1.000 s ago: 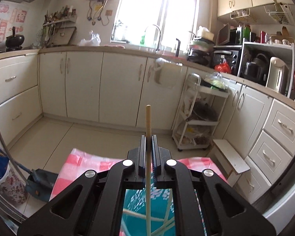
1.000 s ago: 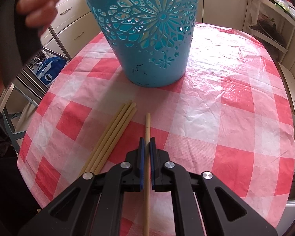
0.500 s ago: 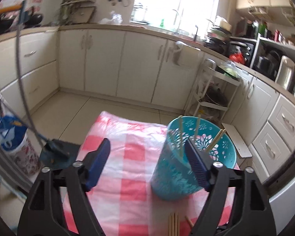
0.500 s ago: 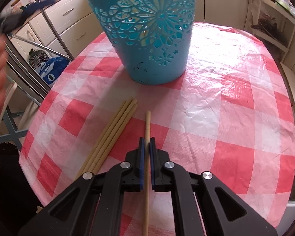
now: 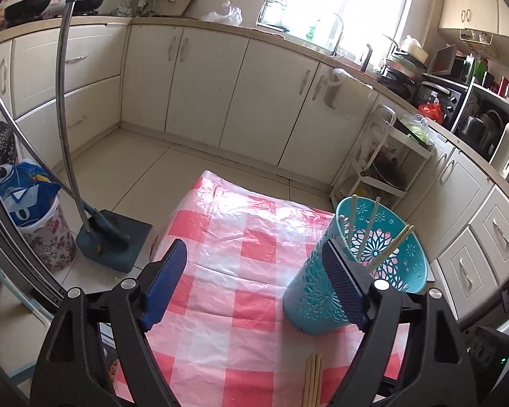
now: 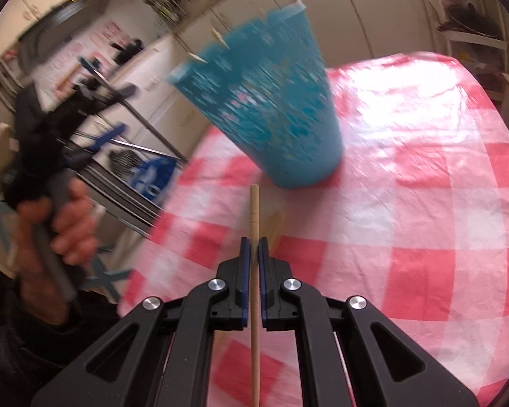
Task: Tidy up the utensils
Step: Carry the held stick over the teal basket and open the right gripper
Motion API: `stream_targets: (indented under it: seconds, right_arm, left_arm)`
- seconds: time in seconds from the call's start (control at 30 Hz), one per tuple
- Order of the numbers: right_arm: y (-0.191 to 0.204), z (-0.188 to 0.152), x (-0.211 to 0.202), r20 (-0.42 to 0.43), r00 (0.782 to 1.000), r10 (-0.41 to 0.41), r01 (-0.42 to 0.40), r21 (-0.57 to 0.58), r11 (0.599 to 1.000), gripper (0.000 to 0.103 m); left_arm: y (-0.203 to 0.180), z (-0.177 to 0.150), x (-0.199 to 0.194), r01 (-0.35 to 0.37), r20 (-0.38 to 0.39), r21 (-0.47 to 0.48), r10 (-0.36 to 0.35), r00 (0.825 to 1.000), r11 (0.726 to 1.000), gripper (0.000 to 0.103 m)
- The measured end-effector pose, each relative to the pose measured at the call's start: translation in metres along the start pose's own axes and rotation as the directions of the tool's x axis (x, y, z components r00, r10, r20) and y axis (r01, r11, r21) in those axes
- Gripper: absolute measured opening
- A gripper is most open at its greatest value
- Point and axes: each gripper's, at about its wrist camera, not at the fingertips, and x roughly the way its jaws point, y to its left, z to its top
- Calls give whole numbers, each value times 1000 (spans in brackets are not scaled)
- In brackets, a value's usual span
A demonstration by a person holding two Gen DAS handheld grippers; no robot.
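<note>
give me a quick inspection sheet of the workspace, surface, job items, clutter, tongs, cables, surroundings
surface: table under a red and white checked cover, wrinkled and glossy
job's things: teal basket upright on the table with chopsticks standing in it; loose chopsticks lying on the cover near it; single chopstick held clear of the table
clutter: nothing seen on the table
tongs: left tongs open, nothing between them; right tongs shut on the single chopstick
cables: nothing seen
surroundings: kitchen cabinets, dustpan on the floor, wire rack; right wrist view is motion blurred
</note>
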Motion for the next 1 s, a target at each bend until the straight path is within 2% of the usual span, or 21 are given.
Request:
stream_targets:
  seconds: [0.1, 0.23, 0.4, 0.7, 1.0]
  right_arm:
    - [9, 6, -13, 45, 996, 72, -72, -5, 997, 6]
    - [22, 18, -35, 129, 977, 167, -167, -13, 986, 6]
    - [39, 34, -55, 215, 953, 215, -210, -44, 977, 5]
    - [52, 80, -92, 319, 922, 219, -208, -68, 976, 5]
    - [73, 138, -125, 392, 910, 137, -104, -105, 989, 5]
  left_arm:
    - [3, 2, 0, 10, -4, -16, -10, 1000, 1000, 78]
    - [6, 4, -2, 19, -2, -29, -19, 1000, 999, 78]
    - [11, 6, -4, 25, -5, -48, -25, 1000, 999, 78]
    - [17, 10, -2, 33, -7, -85, -33, 999, 996, 78]
    - [21, 11, -1, 46, -13, -117, -48, 999, 992, 78]
